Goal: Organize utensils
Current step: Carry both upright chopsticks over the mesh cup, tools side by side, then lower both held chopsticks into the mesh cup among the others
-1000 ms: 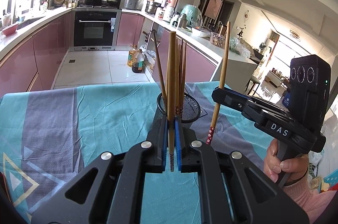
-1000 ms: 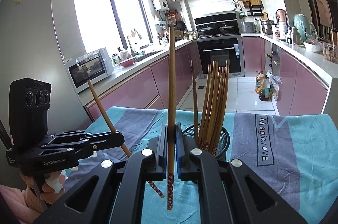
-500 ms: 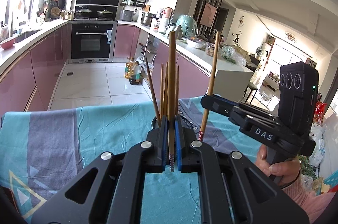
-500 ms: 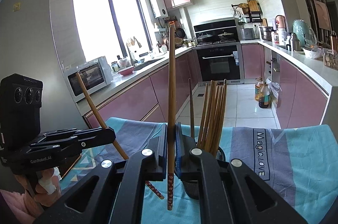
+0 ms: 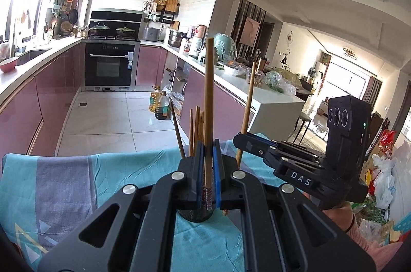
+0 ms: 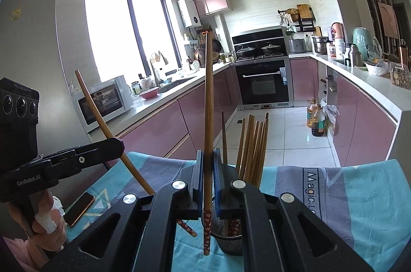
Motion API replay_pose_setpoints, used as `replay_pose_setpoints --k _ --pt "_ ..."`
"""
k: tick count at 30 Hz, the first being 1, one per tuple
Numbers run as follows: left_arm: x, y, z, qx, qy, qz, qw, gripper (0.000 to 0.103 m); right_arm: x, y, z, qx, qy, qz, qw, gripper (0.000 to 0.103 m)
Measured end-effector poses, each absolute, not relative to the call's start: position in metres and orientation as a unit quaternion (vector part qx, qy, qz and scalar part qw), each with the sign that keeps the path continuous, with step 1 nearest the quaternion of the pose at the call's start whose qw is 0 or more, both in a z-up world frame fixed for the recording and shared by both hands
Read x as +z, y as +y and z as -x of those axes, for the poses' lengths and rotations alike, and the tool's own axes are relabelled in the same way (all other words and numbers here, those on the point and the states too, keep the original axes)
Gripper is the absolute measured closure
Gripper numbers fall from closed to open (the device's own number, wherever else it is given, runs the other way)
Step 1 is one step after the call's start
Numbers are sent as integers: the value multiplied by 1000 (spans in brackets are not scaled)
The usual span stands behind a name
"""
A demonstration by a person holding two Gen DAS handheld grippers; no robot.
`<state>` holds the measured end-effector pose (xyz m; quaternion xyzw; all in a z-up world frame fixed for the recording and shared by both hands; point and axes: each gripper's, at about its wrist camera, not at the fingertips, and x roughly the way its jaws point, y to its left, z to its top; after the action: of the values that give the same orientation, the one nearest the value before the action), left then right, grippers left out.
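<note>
Chopstick [image 5: 208, 118] is clamped upright in the left gripper [image 5: 208, 170]; another chopstick [image 6: 208, 123] is clamped in the right gripper [image 6: 208, 178]. Both are held above the table [image 6: 364, 197], over a mesh holder [image 6: 228, 243] of chopsticks. A phone [image 6: 79, 208] lies nearby.

Right gripper [image 6: 208, 182] — clamped on upright chopstick [image 6: 208, 118]; mesh holder [image 6: 228, 243] with chopsticks [image 6: 253, 148] behind; left gripper [image 6: 113, 146] — gripping slanted chopstick [image 6: 102, 125]; phone [image 6: 79, 205] on tablecloth [image 6: 359, 195].
</note>
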<state>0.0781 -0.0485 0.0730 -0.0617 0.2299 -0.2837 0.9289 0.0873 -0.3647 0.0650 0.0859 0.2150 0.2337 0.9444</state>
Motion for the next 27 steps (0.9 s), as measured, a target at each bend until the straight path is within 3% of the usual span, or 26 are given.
replay_pose_setpoints --k 27 --pt "65 -77 -105 -273 258 39 926 96 52 -358 -123 196 226 -95 950 97"
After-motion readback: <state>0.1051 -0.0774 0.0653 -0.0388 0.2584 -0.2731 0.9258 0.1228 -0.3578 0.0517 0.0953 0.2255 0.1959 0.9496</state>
